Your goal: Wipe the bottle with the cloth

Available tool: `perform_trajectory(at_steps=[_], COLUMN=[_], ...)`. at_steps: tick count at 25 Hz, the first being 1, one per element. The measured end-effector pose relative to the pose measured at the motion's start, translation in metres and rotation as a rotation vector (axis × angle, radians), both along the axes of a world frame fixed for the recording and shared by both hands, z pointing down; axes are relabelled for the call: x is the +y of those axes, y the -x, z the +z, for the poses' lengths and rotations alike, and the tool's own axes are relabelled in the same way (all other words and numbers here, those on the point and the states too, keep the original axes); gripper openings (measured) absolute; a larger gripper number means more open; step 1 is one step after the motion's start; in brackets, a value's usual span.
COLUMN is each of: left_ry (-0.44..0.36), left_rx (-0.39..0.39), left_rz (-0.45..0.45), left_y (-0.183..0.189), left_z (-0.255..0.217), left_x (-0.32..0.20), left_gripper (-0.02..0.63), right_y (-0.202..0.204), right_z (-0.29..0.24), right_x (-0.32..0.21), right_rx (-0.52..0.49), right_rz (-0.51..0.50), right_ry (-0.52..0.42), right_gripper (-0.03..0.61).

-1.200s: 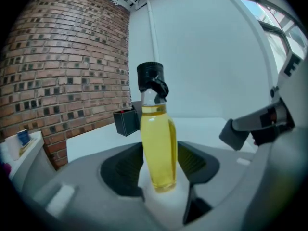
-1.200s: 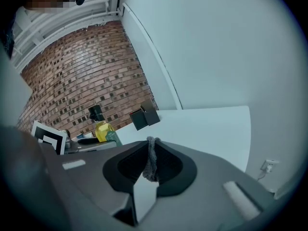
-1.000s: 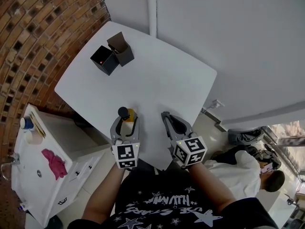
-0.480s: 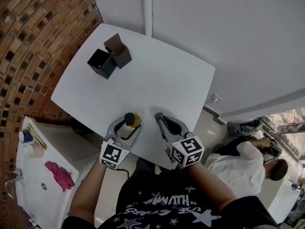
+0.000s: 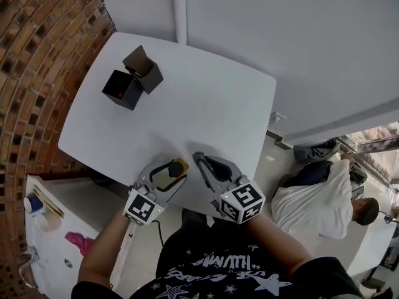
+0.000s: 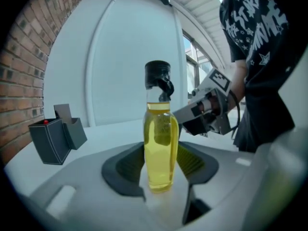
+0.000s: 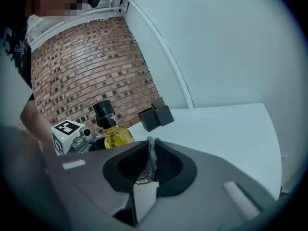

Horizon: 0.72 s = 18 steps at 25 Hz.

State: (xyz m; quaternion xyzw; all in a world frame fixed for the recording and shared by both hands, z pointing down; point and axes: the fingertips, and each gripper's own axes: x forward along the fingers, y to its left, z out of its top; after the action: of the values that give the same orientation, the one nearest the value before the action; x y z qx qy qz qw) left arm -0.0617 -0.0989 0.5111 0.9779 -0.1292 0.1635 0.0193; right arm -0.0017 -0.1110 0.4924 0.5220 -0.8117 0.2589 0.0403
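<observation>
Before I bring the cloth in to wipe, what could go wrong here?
1. The left hand-held gripper grips the bottle low on its body, so a sideways push near the black cap could tilt it or make it slip.
2. The bottle is by the table's near edge; if it slips, it may fall off.
3. Only a thin strip of cloth shows in the right hand-held gripper, so its jaws may scrape the bottle.

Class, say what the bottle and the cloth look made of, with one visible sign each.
The bottle looks clear glossy plastic or glass, unclear which: yellow liquid shows through. The cloth looks grey fuzzy fabric: its pinched edge is napped.
</observation>
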Motion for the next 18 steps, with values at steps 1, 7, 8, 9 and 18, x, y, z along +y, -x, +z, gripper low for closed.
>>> perform_trajectory(at_steps=[1,7,8,9,18], left_ry=[-0.003,0.028,0.024,0.019,0.098], left_rx=[-0.002,0.060,0.058,0.053,0.055], left_rz=[-0.001,-0.072,-0.087,-0.110,-0.483], left_y=[-0.001,0.003,0.005,0.007,0.025], left_z=[-0.003,-0.011,-0.012,-0.013,-0.004], left_x=[0.000,-0.004,-0.005,-0.005,0.002], left_gripper=[0.210,0.331,0.341,0.341,0.341], right_y=[0.002,0.008,0.007,0.004,0.005], right_z=[0.000,-0.002,-0.003,-0.005,-0.042], right_x=[0.000,-0.002,-0.003,-0.004,-0.020], right_rx=[-0.001,-0.012,-0.015,-0.019,-0.157], right_rz=[-0.001,-0.005,-0.004,-0.001,-0.198], right_ry=[0.001,0.005,0.002,-0.003,-0.023], right_gripper=[0.041,0.041,0.041,0.041,0.041])
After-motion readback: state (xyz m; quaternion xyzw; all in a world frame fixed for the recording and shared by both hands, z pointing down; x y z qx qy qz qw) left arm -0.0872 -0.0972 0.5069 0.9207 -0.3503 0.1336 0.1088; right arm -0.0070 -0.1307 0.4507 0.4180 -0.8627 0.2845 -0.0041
